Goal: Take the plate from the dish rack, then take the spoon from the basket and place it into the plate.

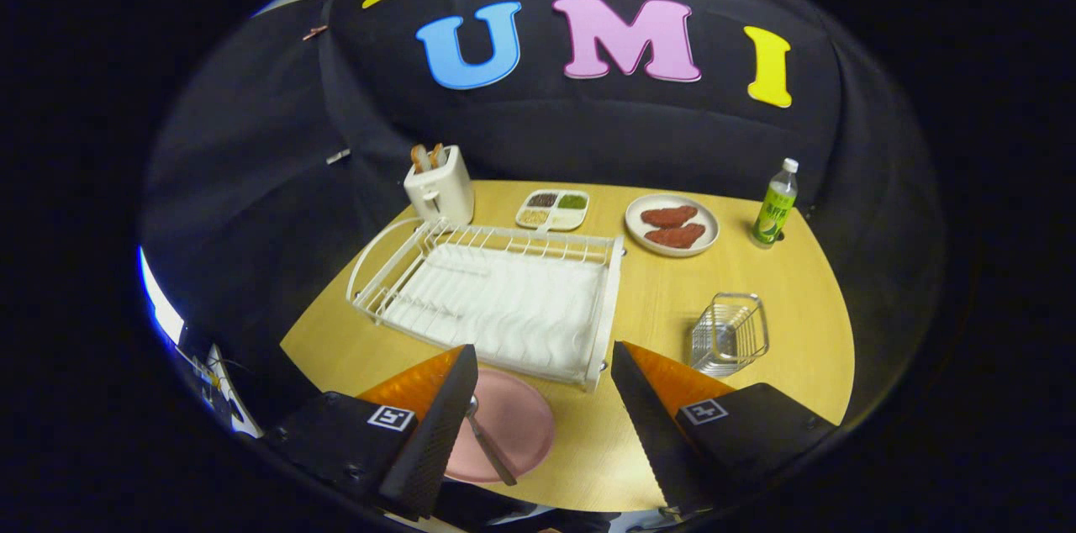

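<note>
Gripper point(542, 398) fingers stood wide apart with nothing between them, hovering above the near edge of the pale wood-grain counter point(756, 264). Just in front of the white wire dish rack point(496, 298), partly hidden behind the left finger, lay the round, flat pink plate point(513, 424), its matt surface looking like smooth plastic or glazed ceramic. Across it rested the slim metal spoon point(487, 440), handle angled toward the near rim. Judging from this, the spoon already sat in the plate and the task looked essentially done, which would explain the open, empty fingers held clear above it.

The dish rack itself held no dishes; its ribbed white drain tray and thin coated wires were bare, fitting a plate that had been taken out. To the rack's right stood the small clear-and-wire basket point(730, 333), apparently emptied of cutlery. Behind the rack's far left corner sat a glossy cream toaster point(440, 187) with two slices poking up. Just behind the rack's back rail lay a white four-compartment dish point(552, 209) of seasonings, and farther right of it a pale round plate with two reddish-brown cutlets point(672, 225). Farthest right of the rack stood a clear bottle with a green label point(775, 205).
</note>
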{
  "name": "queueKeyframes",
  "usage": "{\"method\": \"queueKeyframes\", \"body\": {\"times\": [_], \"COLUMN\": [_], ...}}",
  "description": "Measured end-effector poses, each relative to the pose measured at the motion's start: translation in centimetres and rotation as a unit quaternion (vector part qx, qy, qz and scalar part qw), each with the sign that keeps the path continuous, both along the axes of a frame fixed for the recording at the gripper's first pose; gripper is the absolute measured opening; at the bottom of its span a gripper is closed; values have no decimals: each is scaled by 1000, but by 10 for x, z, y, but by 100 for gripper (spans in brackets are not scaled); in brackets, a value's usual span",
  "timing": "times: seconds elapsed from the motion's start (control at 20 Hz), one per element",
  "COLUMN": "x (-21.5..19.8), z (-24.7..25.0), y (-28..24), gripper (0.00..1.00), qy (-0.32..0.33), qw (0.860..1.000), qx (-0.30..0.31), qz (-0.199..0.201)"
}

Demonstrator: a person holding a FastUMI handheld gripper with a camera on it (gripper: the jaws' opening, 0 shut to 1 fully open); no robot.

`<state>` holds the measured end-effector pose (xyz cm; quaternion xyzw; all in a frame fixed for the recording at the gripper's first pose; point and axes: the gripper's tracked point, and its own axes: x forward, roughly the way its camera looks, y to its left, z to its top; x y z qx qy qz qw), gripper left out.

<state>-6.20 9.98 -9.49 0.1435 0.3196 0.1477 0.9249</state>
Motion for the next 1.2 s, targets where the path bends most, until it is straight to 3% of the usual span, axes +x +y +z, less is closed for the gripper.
{"method": "queueKeyframes", "body": {"times": [0.2, 0.4, 1.2], "x": [18, 19, 15], "z": [39, 61, 54], "y": [-48, -85, -84], "gripper": [98, 98, 96], "qy": [-48, -92, -89], "qw": [997, 992, 990], "qx": [-12, -50, -58], "qz": [-51, -76, -88]}}
